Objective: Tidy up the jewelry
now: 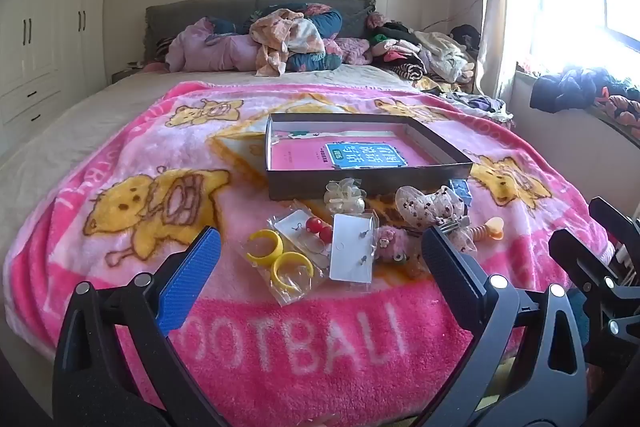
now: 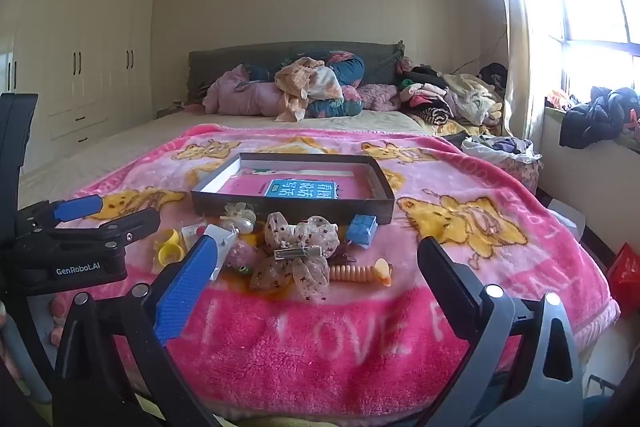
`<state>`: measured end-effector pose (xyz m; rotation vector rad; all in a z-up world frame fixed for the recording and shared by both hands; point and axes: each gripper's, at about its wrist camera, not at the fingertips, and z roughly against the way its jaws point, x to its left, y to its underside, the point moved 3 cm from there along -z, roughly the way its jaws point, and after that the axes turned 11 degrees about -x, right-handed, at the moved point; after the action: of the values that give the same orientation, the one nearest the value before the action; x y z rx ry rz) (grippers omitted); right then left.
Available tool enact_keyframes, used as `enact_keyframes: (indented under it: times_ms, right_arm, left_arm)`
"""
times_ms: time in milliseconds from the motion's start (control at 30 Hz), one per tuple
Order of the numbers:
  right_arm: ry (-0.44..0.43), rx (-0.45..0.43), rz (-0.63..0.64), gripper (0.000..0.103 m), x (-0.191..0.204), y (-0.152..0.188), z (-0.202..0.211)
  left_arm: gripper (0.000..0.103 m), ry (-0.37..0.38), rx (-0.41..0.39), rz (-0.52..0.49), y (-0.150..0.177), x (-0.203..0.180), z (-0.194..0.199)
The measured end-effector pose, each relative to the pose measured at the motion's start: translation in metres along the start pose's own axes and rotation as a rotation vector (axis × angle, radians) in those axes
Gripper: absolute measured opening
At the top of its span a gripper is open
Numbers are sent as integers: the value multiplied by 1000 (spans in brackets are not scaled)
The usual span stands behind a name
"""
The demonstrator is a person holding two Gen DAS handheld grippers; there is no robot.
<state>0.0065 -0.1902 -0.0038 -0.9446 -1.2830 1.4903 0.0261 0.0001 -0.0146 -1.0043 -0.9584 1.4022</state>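
Observation:
A shallow dark box (image 1: 440,173) (image 2: 224,203) with a pink book in it lies on the pink blanket. In front of it are scattered pieces: yellow rings in a clear bag (image 1: 280,263) (image 2: 170,249), red bead earrings (image 1: 318,227), a white earring card (image 1: 354,253), a pale hair claw (image 1: 344,193) (image 2: 238,217), a spotted bow clip (image 1: 434,209) (image 2: 300,255), a pink fuzzy piece (image 1: 390,241) (image 2: 240,255), an orange spiral tie (image 2: 360,273) and a small blue box (image 2: 362,229). My left gripper (image 1: 320,259) (image 2: 80,223) stands open before the bags. My right gripper (image 2: 316,267) is open before the bow.
The pink blanket (image 1: 300,339) covers the bed's foot. Piled clothes and bedding (image 1: 288,43) lie at the headboard. White wardrobes (image 1: 44,39) line the left wall. A bright window (image 2: 592,11) and a sill with dark clothes (image 2: 596,119) are on the right.

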Motion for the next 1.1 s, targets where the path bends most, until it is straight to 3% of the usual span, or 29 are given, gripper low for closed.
enact_keyframes:
  times_ms: [1100]
  right_arm:
    - [-3,3,-6,97,1,-1,0]
  left_arm:
    - [92,1,-6,-9,-1,-3,0]
